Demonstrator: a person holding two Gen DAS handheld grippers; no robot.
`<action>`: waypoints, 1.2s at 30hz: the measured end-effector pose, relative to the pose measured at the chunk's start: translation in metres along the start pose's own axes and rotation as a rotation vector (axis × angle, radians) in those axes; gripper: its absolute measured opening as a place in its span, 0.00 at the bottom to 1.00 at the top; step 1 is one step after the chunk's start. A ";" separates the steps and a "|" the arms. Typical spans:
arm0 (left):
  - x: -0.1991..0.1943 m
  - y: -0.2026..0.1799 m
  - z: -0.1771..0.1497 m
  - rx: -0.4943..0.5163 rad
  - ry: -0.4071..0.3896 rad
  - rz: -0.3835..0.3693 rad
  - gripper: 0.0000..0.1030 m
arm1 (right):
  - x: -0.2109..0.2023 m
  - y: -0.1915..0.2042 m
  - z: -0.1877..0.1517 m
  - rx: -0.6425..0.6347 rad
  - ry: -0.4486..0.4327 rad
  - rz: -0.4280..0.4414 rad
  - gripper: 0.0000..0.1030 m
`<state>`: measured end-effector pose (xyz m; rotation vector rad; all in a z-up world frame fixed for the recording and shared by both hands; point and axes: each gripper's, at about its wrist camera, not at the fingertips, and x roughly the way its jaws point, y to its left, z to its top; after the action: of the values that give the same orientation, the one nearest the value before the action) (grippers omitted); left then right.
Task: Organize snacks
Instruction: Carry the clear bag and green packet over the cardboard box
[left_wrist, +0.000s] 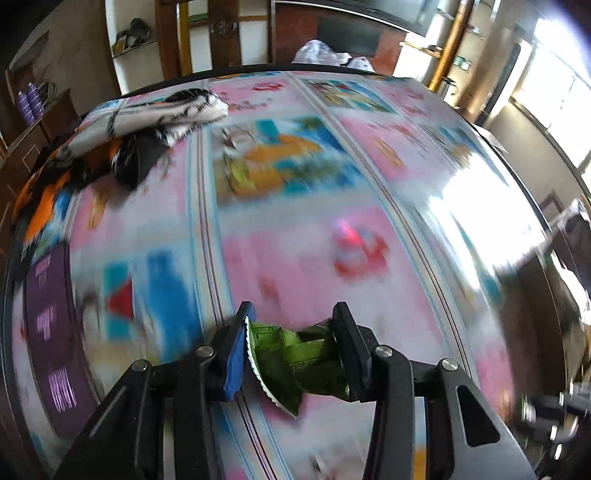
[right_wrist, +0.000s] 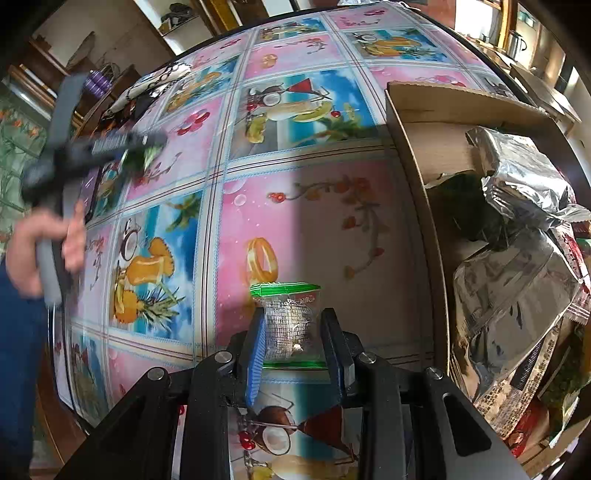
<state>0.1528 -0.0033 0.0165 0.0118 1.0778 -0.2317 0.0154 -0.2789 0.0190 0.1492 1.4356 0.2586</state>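
In the left wrist view my left gripper (left_wrist: 293, 321) is shut on a crumpled green snack packet (left_wrist: 295, 358), held a little above the bright patterned tablecloth (left_wrist: 295, 258). The right wrist view shows that gripper (right_wrist: 142, 149) as a blur at the far left, carried by a person's hand (right_wrist: 40, 254). My right gripper (right_wrist: 293, 317) is shut on a small clear packet with green ends (right_wrist: 290, 325), left of an open cardboard box (right_wrist: 410, 155). The box holds several silver and green snack bags (right_wrist: 517, 280).
A crumpled black, white and orange cloth (left_wrist: 147, 125) lies at the table's far left corner. A purple flat item (left_wrist: 55, 332) sits near the left table edge. White bags (left_wrist: 321, 53) lie past the far edge. Shelves and furniture surround the table.
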 end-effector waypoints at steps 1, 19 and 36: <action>-0.006 -0.005 -0.013 0.007 -0.010 0.004 0.41 | 0.000 0.001 -0.001 -0.011 -0.001 -0.002 0.31; -0.077 -0.060 -0.153 0.006 -0.042 0.022 0.60 | -0.006 0.016 -0.032 -0.176 -0.055 -0.056 0.32; -0.089 -0.086 -0.162 0.032 -0.076 0.161 0.34 | -0.015 0.019 -0.044 -0.264 -0.086 -0.016 0.29</action>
<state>-0.0450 -0.0509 0.0259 0.1169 0.9915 -0.1035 -0.0320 -0.2666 0.0328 -0.0665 1.3035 0.4203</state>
